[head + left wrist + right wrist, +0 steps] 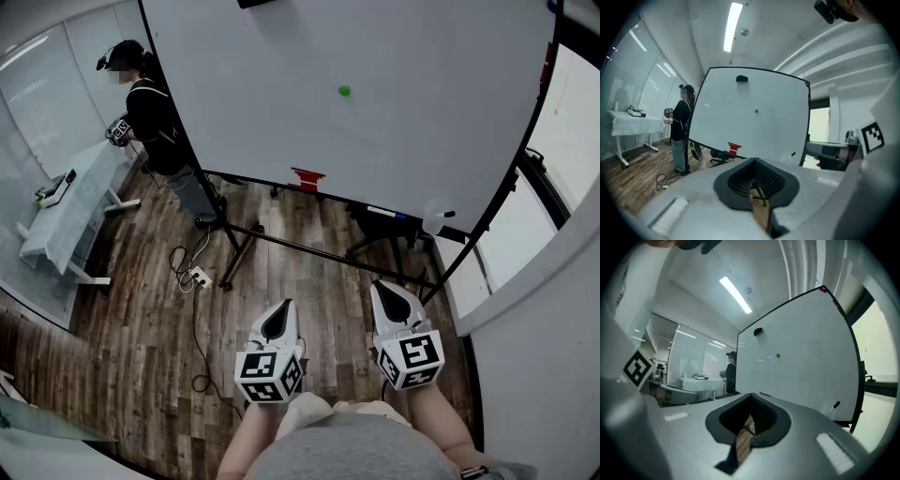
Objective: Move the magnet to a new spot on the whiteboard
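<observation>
Whiteboard: the big whiteboard stands ahead of you on a black wheeled frame, with its face tilted toward you.
Magnet: the small green magnet sits on the whiteboard's face, in the upper middle, with bare white surface all round it. Neither of your grippers touches it.
Your left gripper: the left gripper is well short of the whiteboard and low in front of your body, aimed at the board's lower left part. Its jaws are pressed together with nothing between them.
Your right gripper: the right gripper is just beside the left one and also well short of the whiteboard, pointing at the board's lower right part. Its jaws are fully closed and it carries nothing.
Red piece: a small red piece hangs at the whiteboard's bottom edge, below the magnet and a little to its left.
Black piece: a dark block sits near the whiteboard's top edge, above and left of the magnet.
Person: a person in dark clothes stands just past the whiteboard's left edge, holding something in both hands.
Table: a cloth-covered table stands farther left of the whiteboard, beyond that person.
Cable: a power strip with its cable lies on the wooden floor near the whiteboard's left leg.
</observation>
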`<act>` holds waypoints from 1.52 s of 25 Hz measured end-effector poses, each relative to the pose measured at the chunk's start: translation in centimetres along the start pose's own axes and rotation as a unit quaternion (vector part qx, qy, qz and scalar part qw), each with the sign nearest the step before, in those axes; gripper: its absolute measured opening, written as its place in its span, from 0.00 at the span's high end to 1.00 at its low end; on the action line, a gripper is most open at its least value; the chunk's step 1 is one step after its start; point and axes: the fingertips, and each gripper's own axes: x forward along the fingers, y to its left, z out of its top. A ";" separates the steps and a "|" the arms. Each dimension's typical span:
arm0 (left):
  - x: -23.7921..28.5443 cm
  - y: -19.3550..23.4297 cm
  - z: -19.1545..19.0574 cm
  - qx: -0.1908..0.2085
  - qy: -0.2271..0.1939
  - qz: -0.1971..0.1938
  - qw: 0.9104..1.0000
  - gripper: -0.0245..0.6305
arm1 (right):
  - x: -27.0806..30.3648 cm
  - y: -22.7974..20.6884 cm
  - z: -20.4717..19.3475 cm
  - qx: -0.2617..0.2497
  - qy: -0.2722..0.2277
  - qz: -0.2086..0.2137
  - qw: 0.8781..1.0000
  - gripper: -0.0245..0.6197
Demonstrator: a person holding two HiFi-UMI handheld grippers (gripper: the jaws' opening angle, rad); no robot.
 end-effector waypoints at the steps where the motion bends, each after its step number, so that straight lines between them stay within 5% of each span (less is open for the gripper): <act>1: -0.2 -0.2 0.0 -0.001 -0.002 -0.001 1.000 0.96 | -0.2 0.2 0.1 -0.004 0.001 0.002 1.000 0.96; 38: -3.9 -1.6 -1.1 -0.018 -0.011 0.029 0.999 0.96 | -2.9 3.0 -0.1 -0.002 -0.006 0.054 0.998 0.96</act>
